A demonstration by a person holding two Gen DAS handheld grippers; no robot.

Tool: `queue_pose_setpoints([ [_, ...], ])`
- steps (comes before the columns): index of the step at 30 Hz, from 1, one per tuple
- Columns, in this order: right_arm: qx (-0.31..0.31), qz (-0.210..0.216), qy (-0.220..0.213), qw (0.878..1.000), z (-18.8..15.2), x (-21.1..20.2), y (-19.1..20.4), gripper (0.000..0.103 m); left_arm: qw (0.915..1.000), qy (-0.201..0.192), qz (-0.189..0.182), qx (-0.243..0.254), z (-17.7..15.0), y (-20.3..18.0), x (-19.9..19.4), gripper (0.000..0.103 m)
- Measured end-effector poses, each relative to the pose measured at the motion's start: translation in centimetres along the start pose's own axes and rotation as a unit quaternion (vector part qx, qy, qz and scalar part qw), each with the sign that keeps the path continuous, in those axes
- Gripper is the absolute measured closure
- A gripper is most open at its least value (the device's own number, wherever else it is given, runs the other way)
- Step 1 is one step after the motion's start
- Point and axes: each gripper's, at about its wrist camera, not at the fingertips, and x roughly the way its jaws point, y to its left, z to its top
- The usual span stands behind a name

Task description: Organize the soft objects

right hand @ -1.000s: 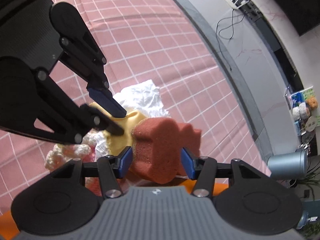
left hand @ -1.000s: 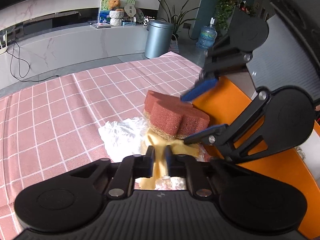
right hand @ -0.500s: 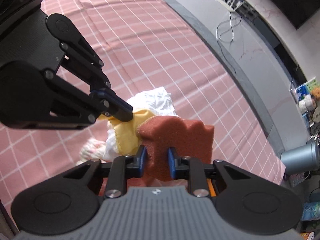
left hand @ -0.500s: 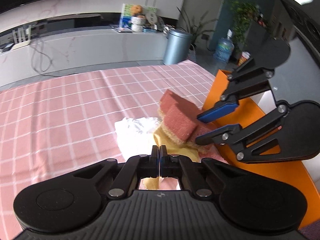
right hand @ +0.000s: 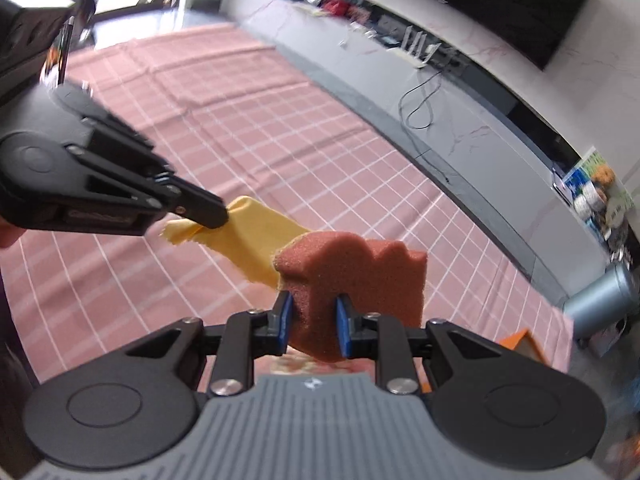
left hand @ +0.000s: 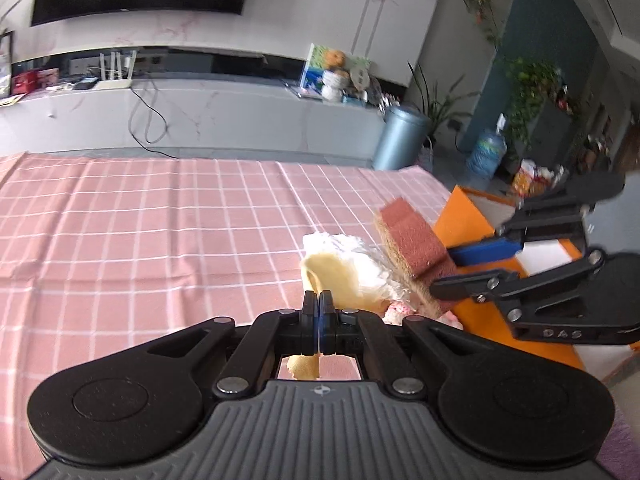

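Left gripper (left hand: 319, 300): pinched tight on cloth (left hand: 334, 276), raised over pink tablecloth (left hand: 160, 232). Right gripper (right hand: 313, 322): clamped on sponge (right hand: 352, 280), aloft just right of cloth. Orange bin (left hand: 468, 224): right. Advice: part the two gently, keep both grips firm, lower each fully into bin before release.

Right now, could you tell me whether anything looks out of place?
Nothing looks spilled or damaged. The left gripper pinches the yellow cloth, which trails behind the red sponge held by the right gripper.
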Motion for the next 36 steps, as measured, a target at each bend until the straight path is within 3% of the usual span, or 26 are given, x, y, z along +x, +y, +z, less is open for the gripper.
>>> queue_pose_setpoints([
  [7,0.107,0.011,-0.043,0.993,-1.7,-1.5,2.8,0.081,0.9993,-0.031,-0.017,-0.014,-0.5,0.3,-4.5,0.103],
  [13,0.17,0.032,-0.058,0.983,-2.9,-1.0,6.0,0.081,0.9995,0.014,-0.007,-0.028,-2.9,1.5,-3.0,0.103],
  [19,0.148,0.012,-0.051,0.988,-4.7,-0.2,9.8,0.082,0.9968,0.068,0.034,-0.025,-6.2,2.4,0.0,0.103],
  [26,0.153,0.03,-0.036,0.987,-7.1,0.1,11.1,0.082,0.9934,0.09,0.072,-0.006,-8.0,2.5,0.4,0.101],
  [29,0.161,0.037,-0.03,0.986,-7.8,0.4,11.0,0.079,0.993,0.088,0.079,-0.002,-7.8,2.3,-0.1,0.086],
  [31,0.167,0.036,-0.027,0.985,-7.9,0.4,11.0,0.068,0.9943,0.08,0.07,0.003,-7.4,1.8,-0.7,0.065],
  [33,0.183,0.037,-0.031,0.982,-7.9,0.0,10.7,0.043,0.9954,0.069,0.066,0.009,-7.1,1.5,-1.4,0.053],
  [36,0.225,0.053,-0.039,0.972,-7.8,-0.8,9.7,0.031,0.9959,0.058,0.07,0.002,-6.4,1.6,-1.7,0.04],
])
